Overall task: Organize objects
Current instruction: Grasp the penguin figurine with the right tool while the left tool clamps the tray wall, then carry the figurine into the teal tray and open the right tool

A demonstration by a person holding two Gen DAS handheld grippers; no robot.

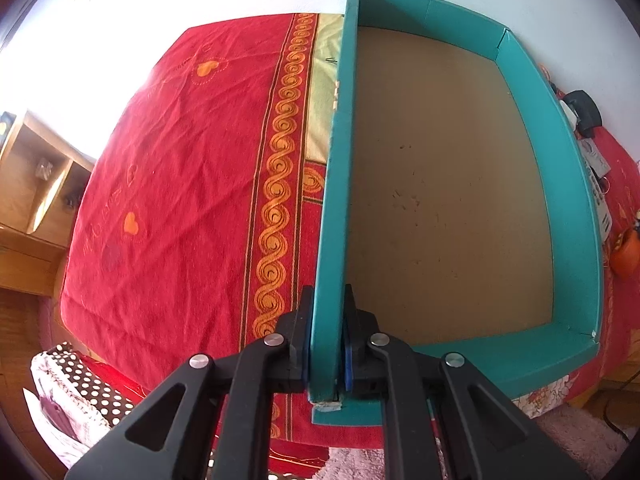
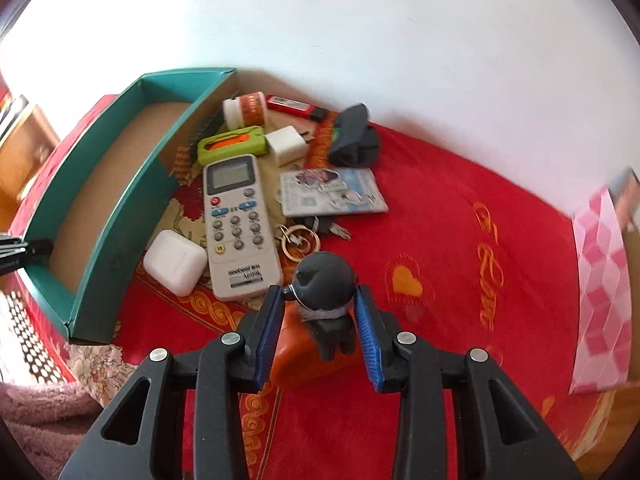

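A teal box point(image 1: 576, 216) with a bare brown floor lies on the red bedspread; it also shows in the right wrist view point(image 2: 120, 208). My left gripper point(image 1: 328, 320) is shut on the box's left wall near its front corner. My right gripper point(image 2: 320, 300) is open around a grey figurine point(image 2: 324, 280) that sits on an orange base point(image 2: 300, 356); its blue pads stand either side without clear contact. Beside the box lie a white remote point(image 2: 236, 224), a white earbud case point(image 2: 176, 262), a green case point(image 2: 232, 144), a white charger point(image 2: 286, 144), a card point(image 2: 332, 192) and keys point(image 2: 300, 236).
A white-and-orange jar point(image 2: 246, 110), a red lighter point(image 2: 292, 106) and a dark pouch point(image 2: 352, 136) lie near the white wall. A pink checked bag point(image 2: 600, 280) stands at the right. A wooden shelf unit point(image 1: 32, 184) stands left of the bed. A dotted cloth point(image 1: 80, 380) lies below.
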